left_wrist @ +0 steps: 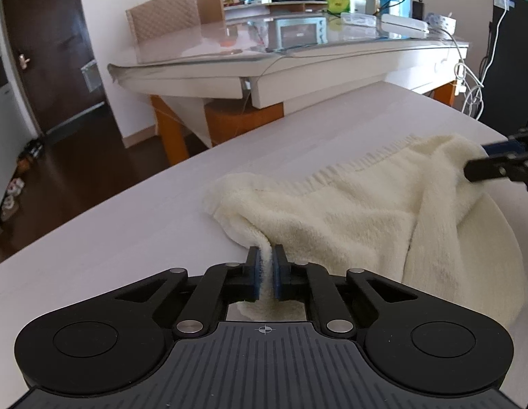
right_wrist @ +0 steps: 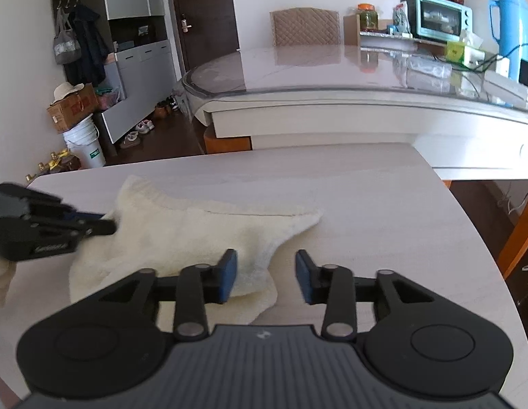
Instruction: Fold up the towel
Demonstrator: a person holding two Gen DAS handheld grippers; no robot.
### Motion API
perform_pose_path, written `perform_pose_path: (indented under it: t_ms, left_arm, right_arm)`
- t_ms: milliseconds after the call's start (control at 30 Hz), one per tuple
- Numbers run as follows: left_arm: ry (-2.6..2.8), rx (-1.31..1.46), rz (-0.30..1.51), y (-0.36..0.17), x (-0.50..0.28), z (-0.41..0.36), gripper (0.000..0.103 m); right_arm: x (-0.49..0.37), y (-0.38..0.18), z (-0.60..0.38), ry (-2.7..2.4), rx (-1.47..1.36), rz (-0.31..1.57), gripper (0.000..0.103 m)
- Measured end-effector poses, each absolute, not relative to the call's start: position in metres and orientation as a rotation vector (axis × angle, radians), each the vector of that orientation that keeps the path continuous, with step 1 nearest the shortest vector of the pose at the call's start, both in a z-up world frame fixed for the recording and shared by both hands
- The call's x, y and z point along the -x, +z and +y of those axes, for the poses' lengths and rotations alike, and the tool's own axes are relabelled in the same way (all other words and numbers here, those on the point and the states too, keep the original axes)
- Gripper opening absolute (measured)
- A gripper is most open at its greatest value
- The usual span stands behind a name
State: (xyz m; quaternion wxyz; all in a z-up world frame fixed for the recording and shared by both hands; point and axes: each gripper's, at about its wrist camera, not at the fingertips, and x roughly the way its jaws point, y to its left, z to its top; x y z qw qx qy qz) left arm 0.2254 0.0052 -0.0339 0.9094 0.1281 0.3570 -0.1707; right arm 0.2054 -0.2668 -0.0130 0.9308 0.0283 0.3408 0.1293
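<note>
Left gripper clamped, right gripper spread wide.
Left pads pinched tight on a fold at the towel's near-left edge, low over it; right fingers held apart above the towel's near-right corner, one pad over the cloth, nothing gripped between.

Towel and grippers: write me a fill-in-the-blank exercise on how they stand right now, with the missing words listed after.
1. The left hand-held gripper is ____ on a pinch of the cream towel.
2. The right hand-held gripper has its jaws ____, with nothing between them.
3. The towel lies on the ____ table.

Missing words: shut; open; white
</note>
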Motion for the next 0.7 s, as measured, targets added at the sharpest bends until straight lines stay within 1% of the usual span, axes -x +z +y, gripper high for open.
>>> perform_pose_path:
  t_ms: [267,367,433,467,500,633,700]
  left_arm:
    - [-0.258,-0.243,0.744,-0.031,-0.22,0.03,0.007]
    - [-0.236,-0.232,0.746,-0.03,-0.22,0.037,0.009]
    - [-0.241,-0.219,0.73,-0.027,-0.215,0.039,0.016]
    - [-0.242,-0.212,0.719,-0.025,-0.212,0.04,0.036]
    - [-0.244,-0.205,0.708,-0.022,-0.208,0.042,0.051]
    - [-0.251,-0.178,0.665,-0.013,-0.194,0.048,0.052]
    - [-0.265,-0.173,0.655,-0.01,-0.184,0.047,0.053]
  right_arm:
    - [-0.207,-0.013,-0.263,0.301,-0.112,0.706,0.045]
    - [-0.193,-0.012,-0.263,0.34,-0.149,0.723,0.049]
    - [-0.177,-0.012,-0.265,0.372,-0.186,0.733,0.049]
    - [-0.17,-0.012,-0.263,0.384,-0.172,0.728,0.049]
    - [-0.162,-0.012,-0.261,0.397,-0.158,0.723,0.049]
    - [-0.135,-0.015,-0.246,0.5,-0.079,0.736,0.049]
    - [-0.127,-0.016,-0.236,0.526,-0.049,0.75,0.055]
